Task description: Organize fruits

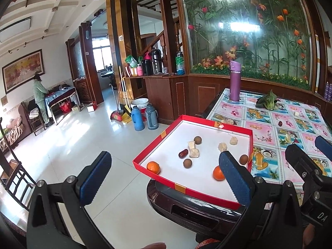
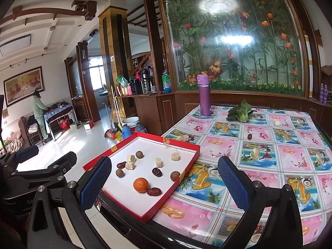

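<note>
A red tray (image 1: pixel 199 178) with a white floor sits on the table's near left corner, partly over the edge. It holds two oranges (image 1: pixel 153 167) (image 1: pixel 219 173), brown longans (image 1: pixel 187 163), a red date (image 1: pixel 183 153) and pale chunks (image 1: pixel 194 152). My left gripper (image 1: pixel 166 179) is open in front of the tray, holding nothing. My right gripper (image 2: pixel 166 183) is open too, low over the tray's near corner (image 2: pixel 132 203), by an orange (image 2: pixel 141 184) and a date (image 2: pixel 154 191). Out on the cloth lie a loose date (image 2: pixel 249 136) and a pale piece (image 2: pixel 277 122).
A purple bottle (image 2: pixel 205 95) and a bok choy (image 2: pixel 240 112) stand at the table's far side, below a floral glass screen. Pale chunks (image 2: pixel 183 138) lie just beyond the tray. Thermos jugs (image 1: pixel 138 118) stand on the floor to the left. A person (image 1: pixel 41 99) stands far off.
</note>
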`<state>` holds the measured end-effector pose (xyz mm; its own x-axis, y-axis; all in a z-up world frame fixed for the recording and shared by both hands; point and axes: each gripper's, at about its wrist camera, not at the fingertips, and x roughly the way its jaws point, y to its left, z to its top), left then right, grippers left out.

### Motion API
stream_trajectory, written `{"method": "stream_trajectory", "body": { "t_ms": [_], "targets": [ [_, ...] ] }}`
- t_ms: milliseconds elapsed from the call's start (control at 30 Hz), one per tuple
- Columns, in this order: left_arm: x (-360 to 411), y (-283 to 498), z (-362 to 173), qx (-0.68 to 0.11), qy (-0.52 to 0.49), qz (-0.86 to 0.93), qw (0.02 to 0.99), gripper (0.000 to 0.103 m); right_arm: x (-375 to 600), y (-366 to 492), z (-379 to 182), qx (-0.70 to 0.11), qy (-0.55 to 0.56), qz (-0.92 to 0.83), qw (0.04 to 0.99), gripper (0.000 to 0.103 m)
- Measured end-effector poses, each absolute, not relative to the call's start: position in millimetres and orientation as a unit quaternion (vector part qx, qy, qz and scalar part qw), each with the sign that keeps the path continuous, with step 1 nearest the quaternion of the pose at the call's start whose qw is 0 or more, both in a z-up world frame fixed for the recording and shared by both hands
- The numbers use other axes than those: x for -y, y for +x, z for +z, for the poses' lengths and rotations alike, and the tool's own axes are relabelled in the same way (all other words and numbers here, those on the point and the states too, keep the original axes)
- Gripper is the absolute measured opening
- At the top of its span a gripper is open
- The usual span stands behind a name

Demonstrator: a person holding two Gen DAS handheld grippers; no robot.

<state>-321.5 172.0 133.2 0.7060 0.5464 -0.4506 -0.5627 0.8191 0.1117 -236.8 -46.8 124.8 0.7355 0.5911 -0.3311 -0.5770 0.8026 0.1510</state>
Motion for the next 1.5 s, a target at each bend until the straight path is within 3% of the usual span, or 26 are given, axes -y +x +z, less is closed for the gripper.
{"method": "stream_trajectory", "body": {
  "t_ms": [1500],
  "targets": [
    [-199, -321, 128, -0.238, -0.049, 0.303, 0.921, 0.103, 19, -226, 121, -0.199, 0.012, 0.326, 0.924, 0.102]
  ]
}}
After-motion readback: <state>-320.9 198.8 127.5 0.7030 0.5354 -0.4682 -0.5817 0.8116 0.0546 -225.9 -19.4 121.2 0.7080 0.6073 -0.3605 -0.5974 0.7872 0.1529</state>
